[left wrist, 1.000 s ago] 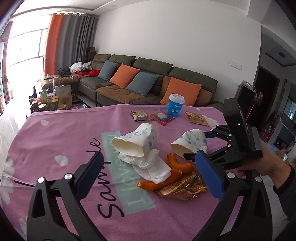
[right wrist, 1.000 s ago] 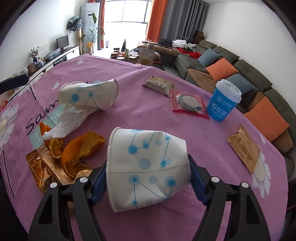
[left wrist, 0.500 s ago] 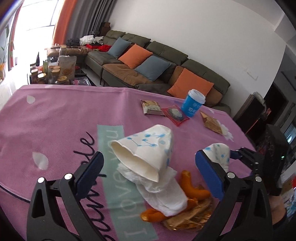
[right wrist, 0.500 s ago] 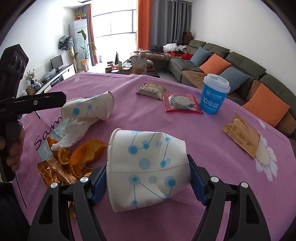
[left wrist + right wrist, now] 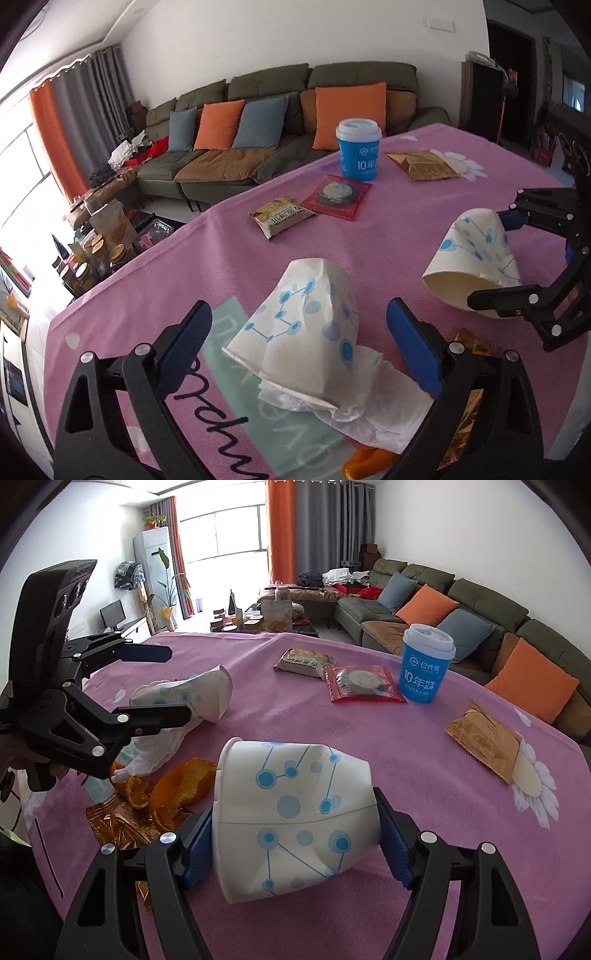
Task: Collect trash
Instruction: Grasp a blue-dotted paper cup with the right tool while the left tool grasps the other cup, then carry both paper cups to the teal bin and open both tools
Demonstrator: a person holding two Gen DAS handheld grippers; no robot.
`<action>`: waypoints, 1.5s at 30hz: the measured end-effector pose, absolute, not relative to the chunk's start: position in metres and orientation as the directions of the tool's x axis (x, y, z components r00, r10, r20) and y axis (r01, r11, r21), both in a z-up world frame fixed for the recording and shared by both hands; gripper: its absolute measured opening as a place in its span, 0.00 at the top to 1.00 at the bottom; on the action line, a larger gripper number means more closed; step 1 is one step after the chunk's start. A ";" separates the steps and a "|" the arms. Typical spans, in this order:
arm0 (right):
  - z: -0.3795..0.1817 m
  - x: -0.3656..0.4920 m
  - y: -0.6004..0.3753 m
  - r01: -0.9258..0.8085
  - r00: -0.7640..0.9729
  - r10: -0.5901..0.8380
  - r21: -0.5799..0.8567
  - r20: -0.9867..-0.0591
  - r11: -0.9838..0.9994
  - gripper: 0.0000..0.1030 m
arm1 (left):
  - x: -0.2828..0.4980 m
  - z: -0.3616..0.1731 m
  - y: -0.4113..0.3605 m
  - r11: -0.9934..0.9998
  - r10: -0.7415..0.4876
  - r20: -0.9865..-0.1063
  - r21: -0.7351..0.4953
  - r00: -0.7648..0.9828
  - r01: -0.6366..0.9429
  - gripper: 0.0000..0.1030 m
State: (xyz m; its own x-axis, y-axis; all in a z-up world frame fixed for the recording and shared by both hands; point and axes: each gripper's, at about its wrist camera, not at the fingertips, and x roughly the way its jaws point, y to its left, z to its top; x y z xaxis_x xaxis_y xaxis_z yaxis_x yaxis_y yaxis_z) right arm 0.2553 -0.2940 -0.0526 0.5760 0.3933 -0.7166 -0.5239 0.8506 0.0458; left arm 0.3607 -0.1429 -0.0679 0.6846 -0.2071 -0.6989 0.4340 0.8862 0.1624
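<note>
Over the pink tablecloth (image 5: 258,236), my left gripper (image 5: 295,332) straddles a crushed white paper cup with blue dots (image 5: 299,332), fingers spread wide and clear of its sides; the cup lies on a crumpled white tissue (image 5: 373,410), looking light, soft and easily flattened, best taken across its creased middle. From the right wrist, my right gripper (image 5: 291,838) is clamped on a second dented white dotted paper cup (image 5: 291,812), pads pressing both sides near the rim, lifted near the orange peel (image 5: 177,786) and gold foil wrapper (image 5: 110,823) to its left.
</note>
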 end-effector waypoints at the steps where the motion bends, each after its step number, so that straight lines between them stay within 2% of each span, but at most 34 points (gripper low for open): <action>1: -0.053 0.256 -0.294 -0.524 0.576 0.393 0.045 -0.717 0.851 0.29 | 0.367 -0.072 -0.147 0.874 -0.206 -0.726 0.165 0.656 0.457 0.11; 3: -0.052 0.255 -0.294 -0.523 0.578 0.392 0.043 -0.715 0.851 0.29 | 0.375 -0.077 -0.153 0.859 -0.179 -0.740 0.204 0.648 0.470 0.19; 4: -0.052 0.255 -0.295 -0.523 0.580 0.392 0.042 -0.714 0.851 0.29 | 0.378 -0.079 -0.156 0.851 -0.176 -0.748 0.210 0.639 0.481 0.19; 5: -0.051 0.255 -0.296 -0.521 0.582 0.391 0.042 -0.713 0.852 0.29 | 0.380 -0.082 -0.156 0.848 -0.181 -0.758 0.203 0.627 0.490 0.20; 9: -0.050 0.256 -0.298 -0.515 0.589 0.378 0.029 -0.714 0.857 0.29 | 0.387 -0.085 -0.151 0.858 -0.198 -0.777 0.158 0.598 0.489 0.36; 17: -0.054 0.255 -0.294 -0.518 0.585 0.372 0.022 -0.721 0.855 0.29 | 0.393 -0.074 -0.136 0.877 -0.264 -0.764 0.063 0.589 0.476 0.52; 27: -0.052 0.253 -0.293 -0.515 0.589 0.373 0.022 -0.717 0.857 0.29 | 0.398 -0.059 -0.103 0.905 -0.326 -0.731 -0.058 0.599 0.422 0.60; 33: -0.048 0.251 -0.291 -0.512 0.598 0.383 0.033 -0.704 0.858 0.29 | 0.387 -0.047 -0.075 0.916 -0.362 -0.686 -0.135 0.631 0.379 0.61; 39: -0.037 0.244 -0.293 -0.488 0.618 0.419 0.093 -0.665 0.868 0.29 | 0.349 -0.031 -0.040 0.908 -0.415 -0.622 -0.239 0.664 0.344 0.61; 45: -0.017 0.222 -0.277 -0.496 0.657 0.446 0.097 -0.608 0.863 0.29 | 0.288 -0.008 -0.012 0.913 -0.407 -0.559 -0.246 0.722 0.324 0.61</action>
State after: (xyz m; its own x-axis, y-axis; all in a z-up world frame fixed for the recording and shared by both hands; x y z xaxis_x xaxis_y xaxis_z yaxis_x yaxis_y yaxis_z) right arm 0.2225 -0.2772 -0.0170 0.6569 0.4459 -0.6080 -0.4959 0.8629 0.0971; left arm 0.2881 -0.0116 -0.0082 0.7221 -0.4069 -0.5595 0.3238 0.9135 -0.2465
